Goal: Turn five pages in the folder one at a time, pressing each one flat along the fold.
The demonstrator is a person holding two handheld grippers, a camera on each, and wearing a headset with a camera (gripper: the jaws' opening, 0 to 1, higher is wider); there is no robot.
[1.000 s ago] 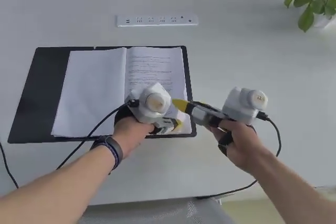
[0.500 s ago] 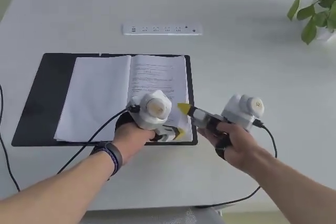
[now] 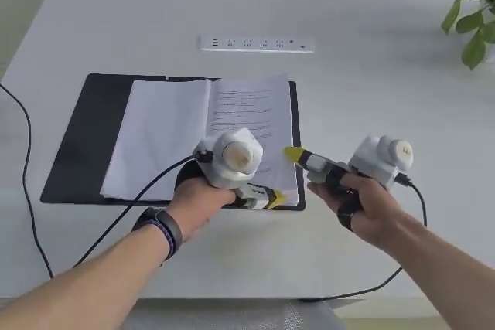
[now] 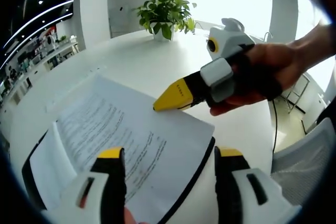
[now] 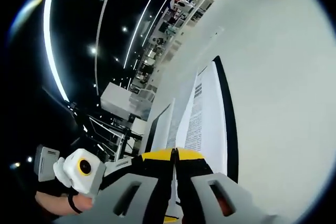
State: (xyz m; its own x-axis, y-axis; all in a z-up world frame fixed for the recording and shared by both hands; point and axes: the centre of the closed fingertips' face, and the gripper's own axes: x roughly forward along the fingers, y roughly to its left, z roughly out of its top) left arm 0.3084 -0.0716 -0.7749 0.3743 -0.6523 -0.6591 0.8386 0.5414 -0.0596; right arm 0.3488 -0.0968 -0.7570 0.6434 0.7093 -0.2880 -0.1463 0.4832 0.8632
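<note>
- I find the head view bright and evenly lit. The white table [image 3: 371,5] is nearly washed out, and shadows are soft and faint.
- Left gripper view: backlight at the top is blown out, page [image 4: 121,129] print is soft, and the edges bow.
- Right gripper view: the ceiling is dark, the strip light [image 5: 47,40] flares, and curvature is heavy.

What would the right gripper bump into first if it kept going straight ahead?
Probably the printed page: the right gripper, shut, has its yellow tip at that page's right edge, pointing across it. Whether it already touches the paper is unclear.
</note>
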